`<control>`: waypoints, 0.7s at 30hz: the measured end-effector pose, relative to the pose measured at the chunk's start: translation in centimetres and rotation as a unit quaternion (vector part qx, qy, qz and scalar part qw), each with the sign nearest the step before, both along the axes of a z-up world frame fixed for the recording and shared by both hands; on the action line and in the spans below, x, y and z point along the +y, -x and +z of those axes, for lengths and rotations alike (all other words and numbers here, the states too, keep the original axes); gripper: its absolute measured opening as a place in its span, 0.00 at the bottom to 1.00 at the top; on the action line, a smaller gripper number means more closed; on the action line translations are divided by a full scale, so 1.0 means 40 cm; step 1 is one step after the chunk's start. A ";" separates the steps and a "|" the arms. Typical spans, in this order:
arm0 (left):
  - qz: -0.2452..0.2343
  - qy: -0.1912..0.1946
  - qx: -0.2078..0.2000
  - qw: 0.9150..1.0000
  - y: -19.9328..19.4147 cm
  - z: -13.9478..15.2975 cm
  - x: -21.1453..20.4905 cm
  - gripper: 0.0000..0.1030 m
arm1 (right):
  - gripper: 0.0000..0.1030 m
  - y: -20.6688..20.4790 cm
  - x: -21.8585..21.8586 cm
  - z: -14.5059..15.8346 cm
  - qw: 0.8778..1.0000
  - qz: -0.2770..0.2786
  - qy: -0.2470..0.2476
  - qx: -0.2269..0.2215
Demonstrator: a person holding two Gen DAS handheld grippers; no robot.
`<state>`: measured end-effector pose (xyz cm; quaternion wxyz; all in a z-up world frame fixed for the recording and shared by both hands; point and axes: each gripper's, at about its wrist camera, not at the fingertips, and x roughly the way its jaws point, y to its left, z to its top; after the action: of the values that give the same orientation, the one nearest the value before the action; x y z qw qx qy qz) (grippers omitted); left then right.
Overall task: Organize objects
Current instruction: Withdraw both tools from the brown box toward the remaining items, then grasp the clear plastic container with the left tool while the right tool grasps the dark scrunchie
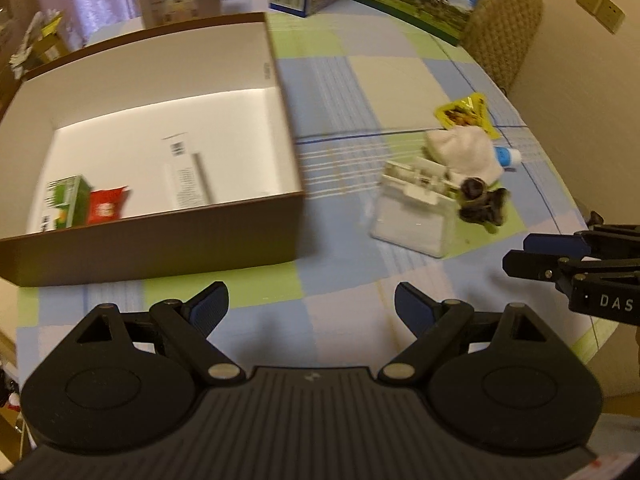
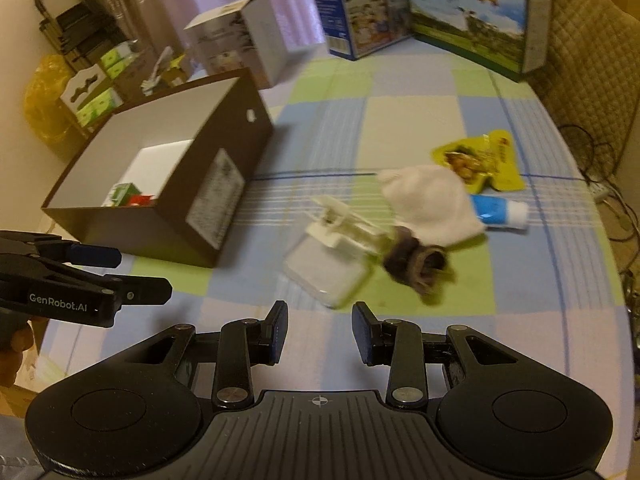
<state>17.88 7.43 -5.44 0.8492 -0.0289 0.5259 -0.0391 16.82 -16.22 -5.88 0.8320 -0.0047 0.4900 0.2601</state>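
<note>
A brown cardboard box (image 1: 160,236) (image 2: 240,128) with a white inside stands at the left and holds a green carton (image 1: 66,206), a red packet (image 1: 106,210) and a white paper slip (image 1: 186,172). To its right lie a clear plastic container (image 1: 412,220) (image 2: 328,268), a white clip (image 2: 344,226), a white cloth (image 1: 464,150) (image 2: 430,204), a dark scrunchie (image 1: 482,204) (image 2: 418,266), a blue tube (image 1: 506,157) (image 2: 496,212) and a yellow snack packet (image 1: 466,114) (image 2: 480,160). My left gripper (image 1: 311,308) is open and empty above the tablecloth. My right gripper (image 2: 320,332) is open and empty, just short of the container.
The checked tablecloth (image 1: 352,80) covers a round table. Printed cartons (image 2: 472,20) and a white box (image 2: 244,44) stand at the back. A padded chair (image 2: 592,60) is at the far right. Shelves with clutter (image 2: 88,80) stand beyond the left edge.
</note>
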 end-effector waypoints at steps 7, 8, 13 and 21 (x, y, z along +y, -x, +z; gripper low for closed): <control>-0.021 0.005 -0.003 1.000 -0.022 -0.026 -0.087 0.85 | 0.32 -0.009 -0.088 -0.016 1.000 -0.024 0.007 0.007; -0.025 0.005 -0.003 1.000 -0.024 -0.029 -0.098 0.85 | 0.32 -0.010 -0.101 -0.019 1.000 -0.028 0.008 0.008; -0.043 0.009 -0.011 0.999 -0.040 -0.050 -0.154 0.85 | 0.32 -0.018 -0.156 -0.034 0.999 -0.048 0.012 0.015; -0.061 0.001 -0.014 0.998 -0.097 -0.099 -0.218 0.91 | 0.32 -0.037 -0.221 -0.059 0.996 -0.086 0.016 0.027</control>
<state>21.77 -1.30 -9.40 0.8526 0.0030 0.5144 -0.0918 18.30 -25.06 -8.24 0.8377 0.0308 0.5146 0.1800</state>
